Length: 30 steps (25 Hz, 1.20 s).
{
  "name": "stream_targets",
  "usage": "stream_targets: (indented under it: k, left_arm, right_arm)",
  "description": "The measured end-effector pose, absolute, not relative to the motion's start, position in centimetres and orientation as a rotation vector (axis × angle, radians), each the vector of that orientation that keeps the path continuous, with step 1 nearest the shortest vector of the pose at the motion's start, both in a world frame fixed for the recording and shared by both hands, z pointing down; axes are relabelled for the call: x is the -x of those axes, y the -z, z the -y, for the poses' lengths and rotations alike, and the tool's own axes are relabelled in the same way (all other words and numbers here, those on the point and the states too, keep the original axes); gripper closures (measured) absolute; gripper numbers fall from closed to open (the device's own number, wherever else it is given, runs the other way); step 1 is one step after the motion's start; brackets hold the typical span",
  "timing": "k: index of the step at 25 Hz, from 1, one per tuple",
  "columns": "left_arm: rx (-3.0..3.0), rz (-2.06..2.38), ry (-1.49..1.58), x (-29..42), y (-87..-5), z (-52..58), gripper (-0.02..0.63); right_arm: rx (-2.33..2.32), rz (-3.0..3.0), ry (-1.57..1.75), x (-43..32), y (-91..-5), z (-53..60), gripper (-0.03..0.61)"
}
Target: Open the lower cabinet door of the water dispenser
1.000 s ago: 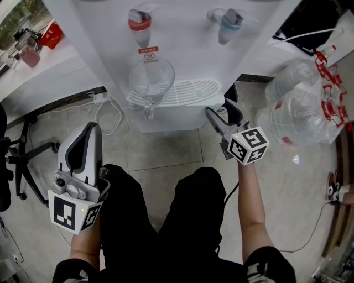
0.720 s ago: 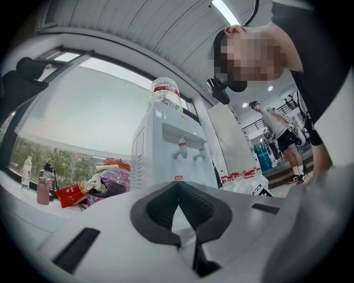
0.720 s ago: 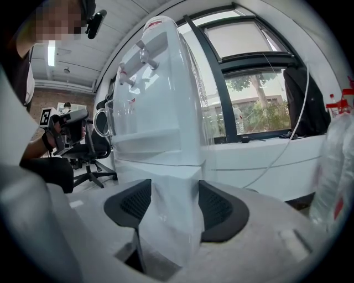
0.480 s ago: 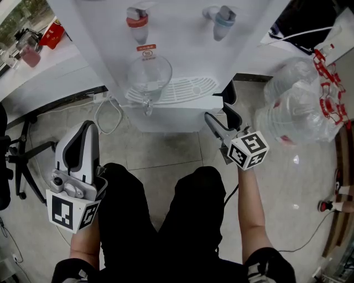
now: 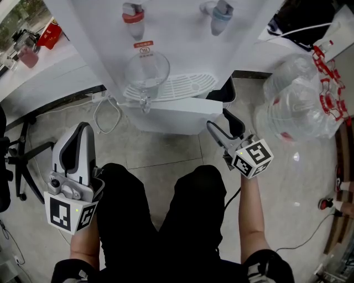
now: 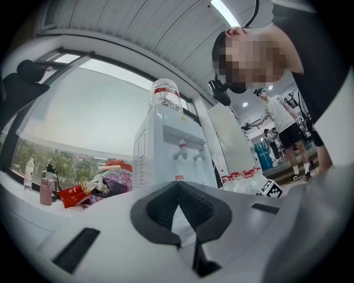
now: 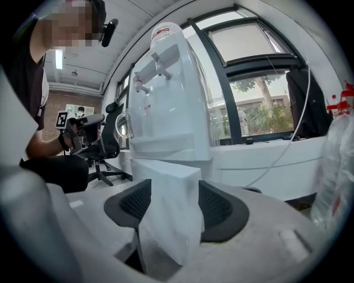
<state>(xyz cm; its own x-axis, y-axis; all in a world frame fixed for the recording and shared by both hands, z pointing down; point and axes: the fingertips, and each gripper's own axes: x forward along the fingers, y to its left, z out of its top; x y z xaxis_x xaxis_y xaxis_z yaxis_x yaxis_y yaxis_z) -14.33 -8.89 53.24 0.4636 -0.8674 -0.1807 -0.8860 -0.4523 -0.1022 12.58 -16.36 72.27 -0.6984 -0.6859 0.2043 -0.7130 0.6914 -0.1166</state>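
Person faces a tall white plastic water dispenser [image 5: 182, 38], a two-jaw gripper in each hand, black-trousered legs [image 5: 160, 221] at bottom of head view. White lower cabinet door [image 5: 166, 117] sits at the base of the dispenser under the white slotted drip tray [image 5: 182, 85]. It is swung partly out from the body, free edge toward the person's right side, with a dark gap behind it at the right.

Right gripper [image 5: 218, 120] is clamped on that free edge. In the right gripper view the white door slab fills the space between the dark ribbed pads [image 7: 214, 207], and both pads touch it. Gripper points roughly level at the door.

Left gripper [image 5: 82, 130] is held low over the person's left knee, well apart from the dispenser. Its jaws are closed together with nothing between them.

Clear glass goblet [image 5: 146, 69] stands on the drip tray below the red tap [image 5: 133, 15]; blue tap [image 5: 218, 11] is beside it to the right. White cable loop [image 5: 106, 117] lies on the beige tiled floor [image 5: 166, 149] left of the dispenser. Clear plastic water jugs with red fittings [image 5: 301, 102] are piled at right. Black office chair [image 5: 16, 157] is at the left edge.
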Motion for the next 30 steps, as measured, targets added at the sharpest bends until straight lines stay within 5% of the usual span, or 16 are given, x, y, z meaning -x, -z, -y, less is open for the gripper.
stream_targets:
  k: [6,14,30]
  left_arm:
    - [2.531,-1.521,-0.161,14.3,-53.0,8.5,0.604]
    - [2.515,-1.531,-0.138,14.6,-52.8,8.0,0.604]
    - [2.507,-1.538,-0.135,14.7,-52.7,8.2,0.604]
  right_arm:
    - [-1.168,2.748,-0.219,-14.5,-71.6,15.9,0.312]
    - [-1.37,2.648,-0.203,-17.3,-72.3,18.3,0.574]
    - [-1.31,2.654,-0.246,-15.3,-72.4,20.8,0.575]
